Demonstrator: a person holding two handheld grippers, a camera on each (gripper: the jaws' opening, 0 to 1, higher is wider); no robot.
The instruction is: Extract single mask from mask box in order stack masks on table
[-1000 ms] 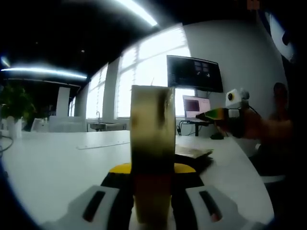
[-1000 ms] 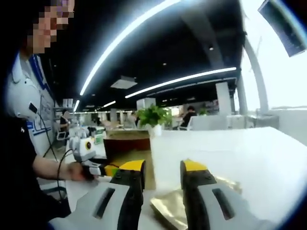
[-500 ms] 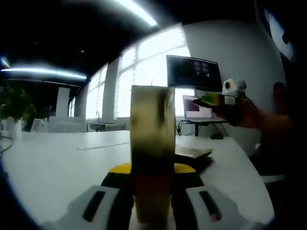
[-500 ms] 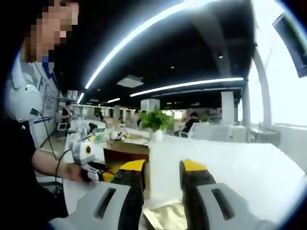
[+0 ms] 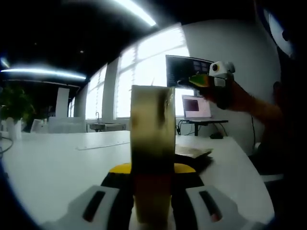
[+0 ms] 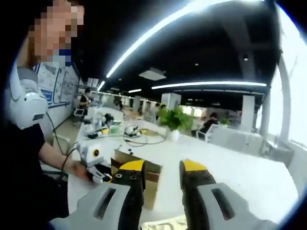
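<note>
Two grippers: left gripper (image 5: 152,189) clamps mask box (image 5: 152,143), right gripper (image 6: 162,179) open w/ nothing held.

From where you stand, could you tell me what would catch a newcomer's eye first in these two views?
In the left gripper view, the brown mask box stands upright, clamped in the left hand-held gripper over the white table. Behind it to the right lies a flat stack of masks, and the right hand-held gripper is raised high above them. In the right gripper view, that gripper is open and empty.
</note>
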